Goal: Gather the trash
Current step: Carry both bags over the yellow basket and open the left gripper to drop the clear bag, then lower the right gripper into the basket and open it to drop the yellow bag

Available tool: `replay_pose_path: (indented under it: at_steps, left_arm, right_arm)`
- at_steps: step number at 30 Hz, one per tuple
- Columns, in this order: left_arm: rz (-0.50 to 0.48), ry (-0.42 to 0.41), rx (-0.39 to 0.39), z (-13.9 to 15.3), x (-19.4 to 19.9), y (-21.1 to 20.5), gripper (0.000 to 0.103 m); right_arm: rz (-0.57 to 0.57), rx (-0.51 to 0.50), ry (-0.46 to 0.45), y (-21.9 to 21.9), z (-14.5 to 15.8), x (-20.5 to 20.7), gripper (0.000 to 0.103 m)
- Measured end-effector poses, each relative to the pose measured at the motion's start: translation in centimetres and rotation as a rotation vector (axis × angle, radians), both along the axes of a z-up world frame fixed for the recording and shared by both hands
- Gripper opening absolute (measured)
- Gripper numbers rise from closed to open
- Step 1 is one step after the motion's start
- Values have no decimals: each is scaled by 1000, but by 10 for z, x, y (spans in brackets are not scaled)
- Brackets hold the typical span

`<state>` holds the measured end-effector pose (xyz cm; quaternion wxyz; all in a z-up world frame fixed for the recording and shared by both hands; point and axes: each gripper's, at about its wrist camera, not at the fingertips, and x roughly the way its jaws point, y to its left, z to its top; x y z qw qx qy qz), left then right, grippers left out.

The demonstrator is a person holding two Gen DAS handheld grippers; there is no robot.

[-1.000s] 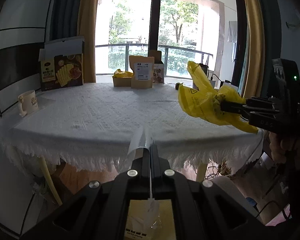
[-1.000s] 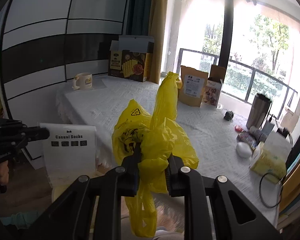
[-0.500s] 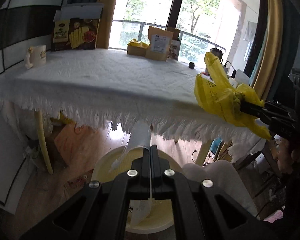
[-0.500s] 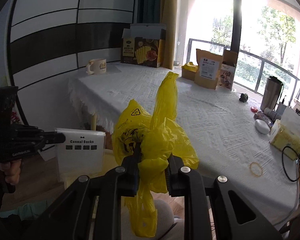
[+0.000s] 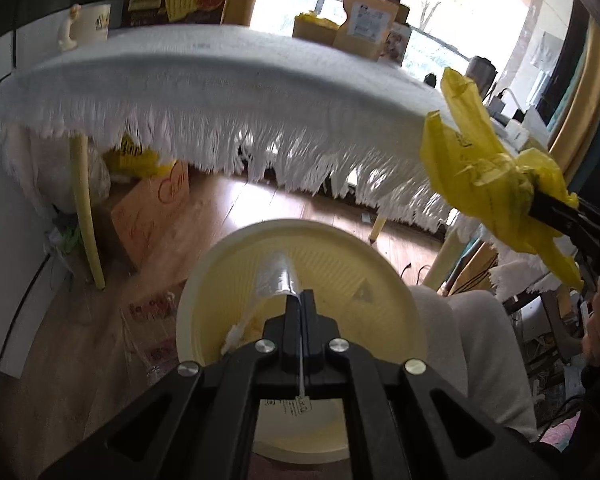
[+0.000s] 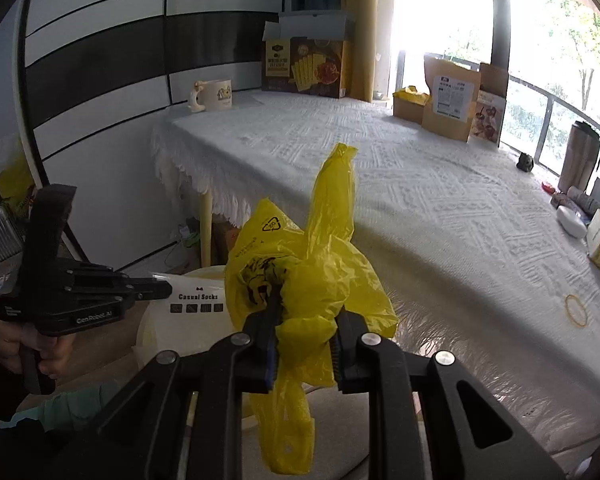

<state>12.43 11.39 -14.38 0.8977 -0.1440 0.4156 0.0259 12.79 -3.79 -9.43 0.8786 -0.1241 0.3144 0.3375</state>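
Observation:
My left gripper (image 5: 300, 300) is shut on a clear plastic sock package (image 5: 278, 278), seen edge-on and hanging over the mouth of a round cream bin (image 5: 364, 264) on the floor. The right wrist view shows that package (image 6: 196, 306) flat, labelled "Casual Socks", held by the left gripper (image 6: 168, 290) above the bin (image 6: 148, 340). My right gripper (image 6: 304, 340) is shut on a crumpled yellow plastic bag (image 6: 312, 280), held in the air by the table's near edge. From the left, the bag (image 5: 472, 168) and right gripper (image 5: 540, 204) sit up and right of the bin.
The table (image 6: 400, 184) wears a white fringed cloth and carries a mug (image 6: 216, 96), a cracker box (image 6: 304, 64), a brown pouch (image 6: 452, 100), a steel flask (image 6: 580, 156) and a rubber band (image 6: 576, 310). A cardboard box (image 5: 148, 216) stands under it. A knee (image 5: 472, 344) is beside the bin.
Both grippers have dropped. The left one has tipped downward, from facing the tabletop to looking into the bin with the sock package over it. The yellow bag stays gripped.

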Motion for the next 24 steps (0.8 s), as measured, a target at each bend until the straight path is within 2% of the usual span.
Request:
replay_pose_path:
  at_steps: [3,6,7,8,10,18,24]
  left_arm:
    - [-2,44,-6,-14,3,1,0]
    - [-16,50,-8,-21,3,-1,3]
    - [-20,53,-11,-22,4,-1,10]
    - [-24,58,-17,-23,3,-2,27]
    - [-26,61,-27,-23,1,-1,50]
    - [35,25,-20,-10,-25,16,50]
    - [99,19,-12,-6,-39,39,50]
  right_arm:
    - [12,-5,23,3,-8,3,19]
    - [29,-5,45,9,-16,6,19]
    - [35,-6,53,10,-18,6,19]
    - [42,-8,57,12,-20,7,19]
    - [50,-13,66,16,-23,8,19]
    - [98,-22,100,35,-33,10,19]
    - [158,-56,148,61,-54,7,19]
